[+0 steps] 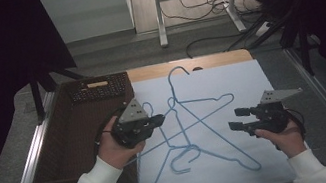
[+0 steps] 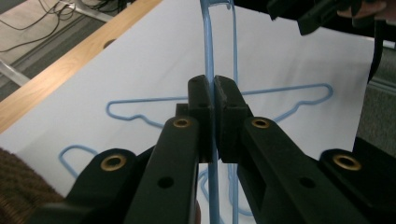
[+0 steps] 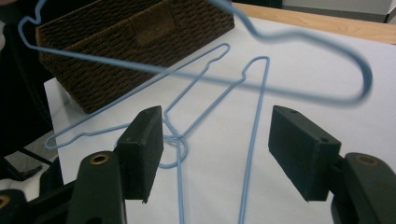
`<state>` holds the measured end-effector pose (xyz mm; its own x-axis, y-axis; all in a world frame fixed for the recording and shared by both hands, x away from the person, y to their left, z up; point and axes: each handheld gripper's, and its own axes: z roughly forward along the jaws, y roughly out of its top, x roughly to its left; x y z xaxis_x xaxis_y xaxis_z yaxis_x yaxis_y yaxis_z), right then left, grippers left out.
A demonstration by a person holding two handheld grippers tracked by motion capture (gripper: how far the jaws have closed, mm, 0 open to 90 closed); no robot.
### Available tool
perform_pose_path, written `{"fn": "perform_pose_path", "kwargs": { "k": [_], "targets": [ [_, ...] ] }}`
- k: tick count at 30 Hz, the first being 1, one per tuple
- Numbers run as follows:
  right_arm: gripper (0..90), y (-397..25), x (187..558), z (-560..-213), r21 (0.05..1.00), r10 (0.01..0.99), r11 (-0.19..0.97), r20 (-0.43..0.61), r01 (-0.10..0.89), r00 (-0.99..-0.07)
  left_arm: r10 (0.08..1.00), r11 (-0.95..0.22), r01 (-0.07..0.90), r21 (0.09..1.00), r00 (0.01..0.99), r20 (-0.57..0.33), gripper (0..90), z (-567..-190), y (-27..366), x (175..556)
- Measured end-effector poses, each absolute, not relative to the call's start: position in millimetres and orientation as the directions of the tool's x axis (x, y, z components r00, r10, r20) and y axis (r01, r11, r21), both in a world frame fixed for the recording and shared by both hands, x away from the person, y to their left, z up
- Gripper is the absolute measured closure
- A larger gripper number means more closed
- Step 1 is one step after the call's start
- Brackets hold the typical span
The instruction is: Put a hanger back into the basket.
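On table [image 1: 241,55]: wooden top, white sheet [image 1: 231,84] over most of it; grey floor, cables, desk legs beyond. Brown woven basket [image 1: 65,139] at left edge, rectangular. Blue wire hangers: thin, smooth, overlapping; exact count hard to make out. Left claw [image 1: 160,119] clenched on lifted hanger [image 1: 177,91], wire pinched between pads. Lower hanger [image 1: 222,149] flat on sheet. Right claw [image 1: 236,120] released, jaws wide, above sheet. Lifted hanger blurred in right gripper view.

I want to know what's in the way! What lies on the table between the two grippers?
In the high view, between the left gripper and the right gripper lie blue wire hangers crossing on the white sheet.
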<state>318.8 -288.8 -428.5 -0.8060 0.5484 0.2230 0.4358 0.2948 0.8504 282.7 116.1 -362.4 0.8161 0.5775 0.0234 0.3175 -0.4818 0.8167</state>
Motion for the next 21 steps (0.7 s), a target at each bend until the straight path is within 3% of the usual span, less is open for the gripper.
{"fn": "perform_pose_path", "kwargs": {
  "k": [21],
  "targets": [
    [32.6,-286.5,322.0,-438.7,0.824,0.564,0.327,0.224,0.464,-0.795,0.655,-0.371,0.393,0.841,0.753,-0.062,87.0,-348.1,200.8,290.1]
  ]
}}
